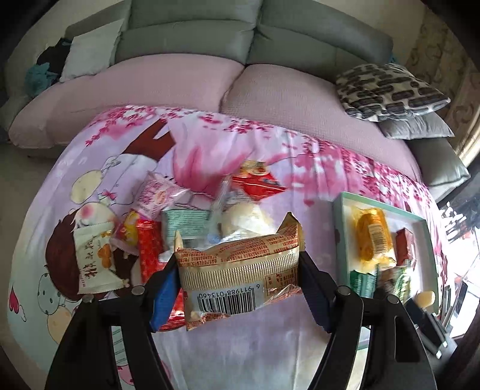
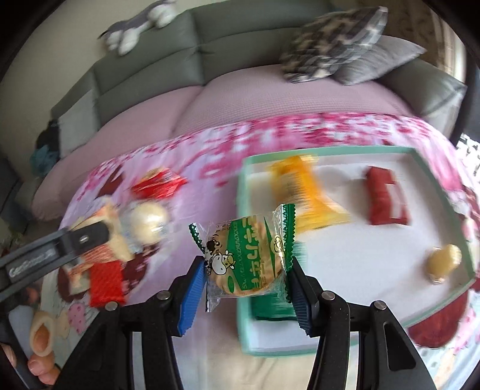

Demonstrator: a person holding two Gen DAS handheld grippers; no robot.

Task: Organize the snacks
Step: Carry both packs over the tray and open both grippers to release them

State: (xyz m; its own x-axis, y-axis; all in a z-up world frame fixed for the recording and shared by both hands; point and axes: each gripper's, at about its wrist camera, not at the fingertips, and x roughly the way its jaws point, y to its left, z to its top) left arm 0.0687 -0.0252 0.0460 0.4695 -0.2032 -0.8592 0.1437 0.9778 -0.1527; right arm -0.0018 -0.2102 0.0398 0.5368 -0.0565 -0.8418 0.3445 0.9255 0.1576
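My left gripper (image 1: 238, 264) is shut on a tan barcode snack pack (image 1: 240, 270), held above the pile of loose snacks (image 1: 156, 228) on the pink cartoon cloth. My right gripper (image 2: 244, 264) is shut on a green cow-print cracker pack (image 2: 244, 258), held over the left edge of the mint-rimmed white tray (image 2: 330, 153). The tray holds an orange pack (image 2: 300, 192), a red pack (image 2: 385, 196), a small yellow snack (image 2: 444, 261) and a green pack (image 2: 270, 306). The tray also shows in the left wrist view (image 1: 339, 228). The left gripper shows at the left of the right wrist view (image 2: 87, 237).
A grey sofa with pink seat covers (image 1: 186, 81) lies behind the cloth. A patterned cushion (image 1: 390, 90) and grey cushion sit at its right end. A plush toy (image 2: 141, 27) rests on the sofa back. Fingers of a hand (image 2: 42, 363) show at lower left.
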